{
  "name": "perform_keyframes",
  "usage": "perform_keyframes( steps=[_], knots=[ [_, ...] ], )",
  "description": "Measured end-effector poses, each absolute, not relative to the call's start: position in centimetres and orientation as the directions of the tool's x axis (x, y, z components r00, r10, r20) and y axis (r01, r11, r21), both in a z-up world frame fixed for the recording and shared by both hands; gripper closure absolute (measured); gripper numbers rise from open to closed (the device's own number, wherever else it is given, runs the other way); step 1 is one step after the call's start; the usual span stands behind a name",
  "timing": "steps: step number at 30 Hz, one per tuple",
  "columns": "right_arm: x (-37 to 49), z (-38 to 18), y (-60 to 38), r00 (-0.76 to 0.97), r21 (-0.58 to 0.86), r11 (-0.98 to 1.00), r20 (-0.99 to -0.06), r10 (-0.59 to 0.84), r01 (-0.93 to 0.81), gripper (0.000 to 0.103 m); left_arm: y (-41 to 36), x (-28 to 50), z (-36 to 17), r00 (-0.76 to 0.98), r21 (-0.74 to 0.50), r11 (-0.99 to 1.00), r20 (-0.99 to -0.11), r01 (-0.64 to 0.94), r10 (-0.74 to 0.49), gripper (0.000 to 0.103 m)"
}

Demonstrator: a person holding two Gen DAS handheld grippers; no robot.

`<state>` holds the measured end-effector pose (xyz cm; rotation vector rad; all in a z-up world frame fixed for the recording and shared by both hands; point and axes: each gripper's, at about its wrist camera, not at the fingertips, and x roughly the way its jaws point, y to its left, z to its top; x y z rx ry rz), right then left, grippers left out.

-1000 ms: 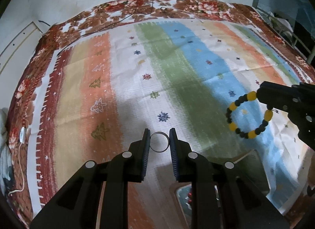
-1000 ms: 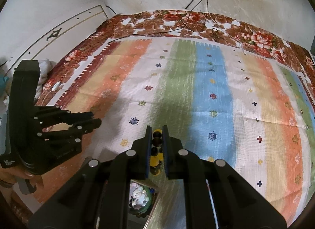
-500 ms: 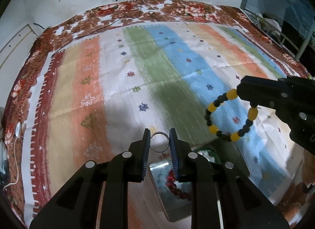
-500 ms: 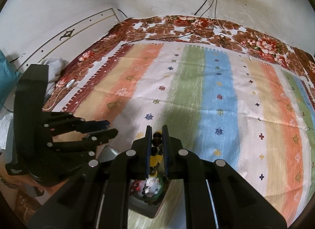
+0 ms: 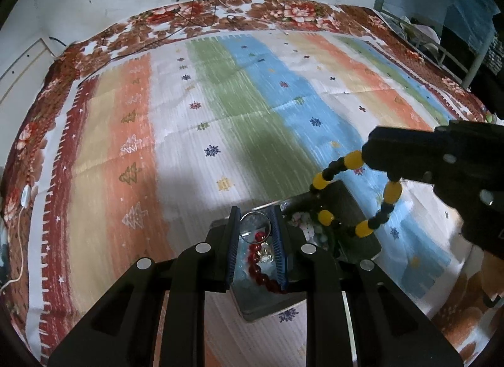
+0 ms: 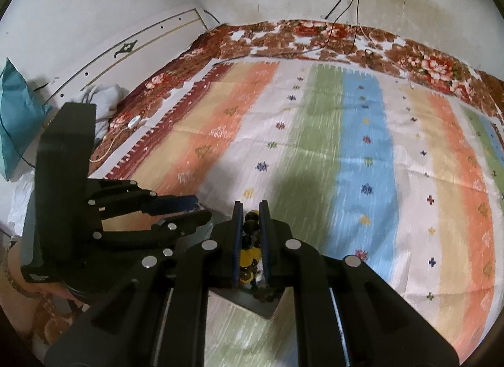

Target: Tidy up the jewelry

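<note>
Left claw (image 5: 255, 225) clamped on ring (image 5: 255, 221) — right claw (image 6: 250, 225) on beaded bracelet (image 5: 356, 196).

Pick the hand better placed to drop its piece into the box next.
Left, probably. The left tool holds the ring right over the open box; the right tool's bracelet hangs nearer its far edge.

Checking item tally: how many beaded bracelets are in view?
2: the yellow-black bracelet hangs from the right gripper; the red bracelet lies in the box. More may be hidden there.
</note>
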<state>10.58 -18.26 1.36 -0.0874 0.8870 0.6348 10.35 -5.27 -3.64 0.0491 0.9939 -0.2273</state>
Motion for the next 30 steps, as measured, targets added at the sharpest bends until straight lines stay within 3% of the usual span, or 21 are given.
perform_keyframes(
  steps=[1, 3, 4, 8, 11, 13, 15, 18, 22, 30],
  knots=[
    [10.4, 1.2, -18.3, 0.458, 0.185, 0.815, -0.749, 0.479, -0.550, 0.090, -5.3, 10.2, -3.7, 0.522, -0.064, 0.975, -0.836, 0.214, -0.169, 0.084],
    [10.1, 1.0, -18.4, 0.459, 0.190, 0.820, -0.750, 0.476, -0.539, 0.076, -5.4, 10.0, -3.8, 0.519, -0.065, 0.975, -0.838, 0.212, -0.169, 0.083],
    [9.9, 0.9, -18.6, 0.461, 0.196, 0.822, -0.748, 0.477, -0.534, 0.064, -5.4, 9.9, -3.8, 0.517, -0.064, 0.976, -0.840, 0.210, -0.166, 0.080],
    [9.3, 0.8, -19.2, 0.469, 0.193, 0.827, -0.746, 0.473, -0.528, 0.062, -5.5, 9.2, -4.0, 0.517, -0.054, 0.976, -0.841, 0.210, -0.158, 0.076],
    [9.1, 0.7, -19.9, 0.471, 0.202, 0.832, -0.744, 0.474, -0.517, 0.060, -5.4, 8.7, -4.0, 0.519, -0.047, 0.978, -0.841, 0.204, -0.149, 0.067],
    [8.7, 0.7, -20.6, 0.476, 0.208, 0.832, -0.738, 0.478, -0.513, 0.058, -5.3, 8.2, -3.9, 0.525, -0.041, 0.979, -0.839, 0.202, -0.143, 0.054],
    [8.3, 0.8, -21.0, 0.478, 0.213, 0.829, -0.731, 0.486, -0.517, 0.053, -5.1, 7.6, -3.7, 0.532, -0.046, 0.978, -0.833, 0.202, -0.149, 0.048],
    [7.4, 0.7, -21.5, 0.484, 0.214, 0.823, -0.721, 0.496, -0.526, 0.044, -4.8, 7.0, -3.3, 0.549, -0.056, 0.979, -0.821, 0.198, -0.158, 0.025],
    [6.2, 0.6, -21.6, 0.494, 0.189, 0.818, -0.716, 0.493, -0.544, 0.034, -4.6, 6.0, -3.0, 0.577, -0.054, 0.980, -0.801, 0.191, -0.157, 0.008],
    [3.4, 0.8, -23.3, 0.529, 0.201, 0.805, -0.661, 0.531, -0.557, 0.006, -4.2, 4.0, -3.0, 0.605, -0.031, 0.984, -0.785, 0.177, -0.133, 0.006]
  ],
)
